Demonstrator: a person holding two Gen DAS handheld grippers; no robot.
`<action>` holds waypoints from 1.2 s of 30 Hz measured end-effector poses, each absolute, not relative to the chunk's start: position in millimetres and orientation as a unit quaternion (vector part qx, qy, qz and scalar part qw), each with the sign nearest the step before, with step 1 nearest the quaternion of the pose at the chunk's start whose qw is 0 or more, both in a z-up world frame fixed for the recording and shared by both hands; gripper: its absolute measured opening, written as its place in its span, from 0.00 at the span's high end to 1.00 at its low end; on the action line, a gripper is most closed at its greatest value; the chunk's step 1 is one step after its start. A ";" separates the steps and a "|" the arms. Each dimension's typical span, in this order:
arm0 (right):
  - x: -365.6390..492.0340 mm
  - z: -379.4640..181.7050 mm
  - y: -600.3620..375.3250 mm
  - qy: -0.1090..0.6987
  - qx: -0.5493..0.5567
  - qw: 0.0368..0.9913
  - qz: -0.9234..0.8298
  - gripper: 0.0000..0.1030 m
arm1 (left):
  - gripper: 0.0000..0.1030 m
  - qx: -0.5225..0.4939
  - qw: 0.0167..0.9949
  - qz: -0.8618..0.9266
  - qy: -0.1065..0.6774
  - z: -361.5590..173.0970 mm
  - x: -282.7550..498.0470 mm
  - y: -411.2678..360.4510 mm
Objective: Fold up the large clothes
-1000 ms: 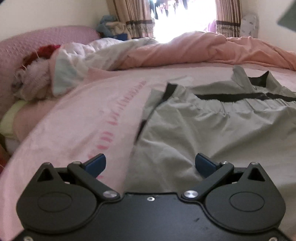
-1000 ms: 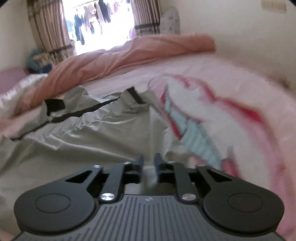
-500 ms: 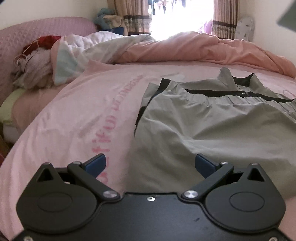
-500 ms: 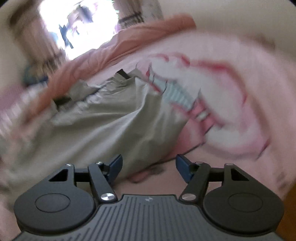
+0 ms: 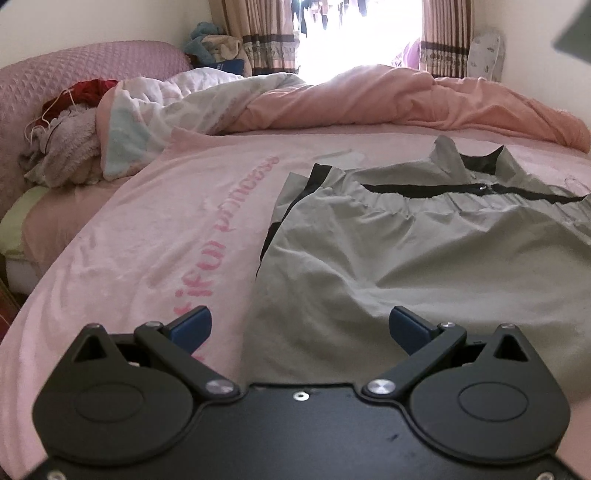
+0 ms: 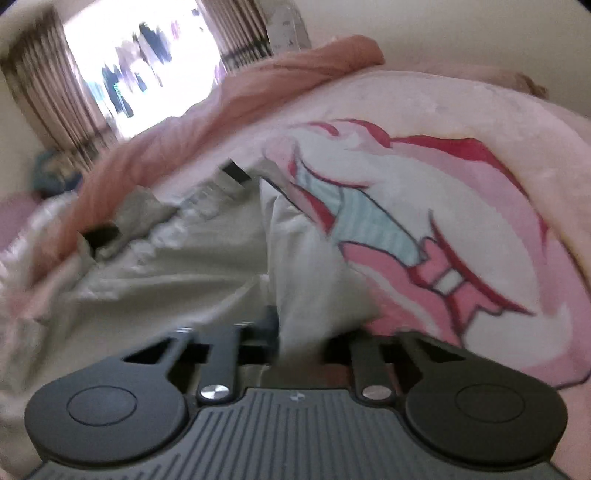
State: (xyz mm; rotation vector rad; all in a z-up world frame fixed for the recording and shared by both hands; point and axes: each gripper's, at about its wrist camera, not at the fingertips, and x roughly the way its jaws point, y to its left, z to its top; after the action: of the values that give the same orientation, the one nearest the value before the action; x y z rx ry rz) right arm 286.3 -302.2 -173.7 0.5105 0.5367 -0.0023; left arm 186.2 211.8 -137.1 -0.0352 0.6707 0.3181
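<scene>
left gripper (image 5: 300,328) wide open, blue fingertips (image 5: 192,325) far apart, nothing between. right gripper (image 6: 301,334) clamped on grey fabric (image 6: 303,295), view pretty blurry

Home bedroom: bed (image 5: 155,236) with pink sheet, rumpled quilt (image 5: 388,99), curtained window (image 5: 354,33).

The jacket (image 5: 424,251) lies spread on the bed (image 5: 155,236), toward its near edge, with its collar pointing to the far side. A rumpled quilt (image 5: 406,103) runs along the bed's far edge, behind the jacket. A heap of clothes (image 5: 62,147) sits at the bed's far left corner, beside the headboard (image 5: 74,70). Beyond the quilt stand the curtains (image 5: 258,37) and the window (image 5: 354,33). The left tongs (image 5: 301,326) hang over the jacket's near left edge; the right tongs (image 6: 295,339) sit at its right edge, cloth between them.
</scene>
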 end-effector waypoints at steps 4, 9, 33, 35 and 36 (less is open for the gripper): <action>266.9 -153.1 -277.4 0.201 0.168 0.965 -0.003 0.87 | 0.00 -0.011 0.931 0.164 0.327 -137.6 188.8 215.5; 281.3 -174.6 -283.7 0.240 0.191 0.951 -0.018 0.87 | 0.00 -0.014 0.927 0.167 0.334 -139.6 191.0 223.9; 230.6 -91.7 61.6 0.126 0.108 0.949 0.268 0.91 | 0.00 -0.041 0.914 0.238 0.327 -128.2 175.1 320.8; 235.8 -119.3 76.1 0.174 0.106 0.941 0.272 0.91 | 0.00 -0.059 0.903 0.253 0.342 -134.2 169.9 333.3; 236.7 -133.0 83.4 0.188 0.094 0.940 0.268 0.91 | 0.00 -0.065 0.900 0.255 0.348 -136.7 168.4 337.1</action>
State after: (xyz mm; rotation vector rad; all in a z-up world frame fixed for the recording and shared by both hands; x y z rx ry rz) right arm 236.7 83.4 -133.0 0.1910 0.3827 0.5465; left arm 168.4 337.1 -136.7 -0.1346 0.7192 0.5286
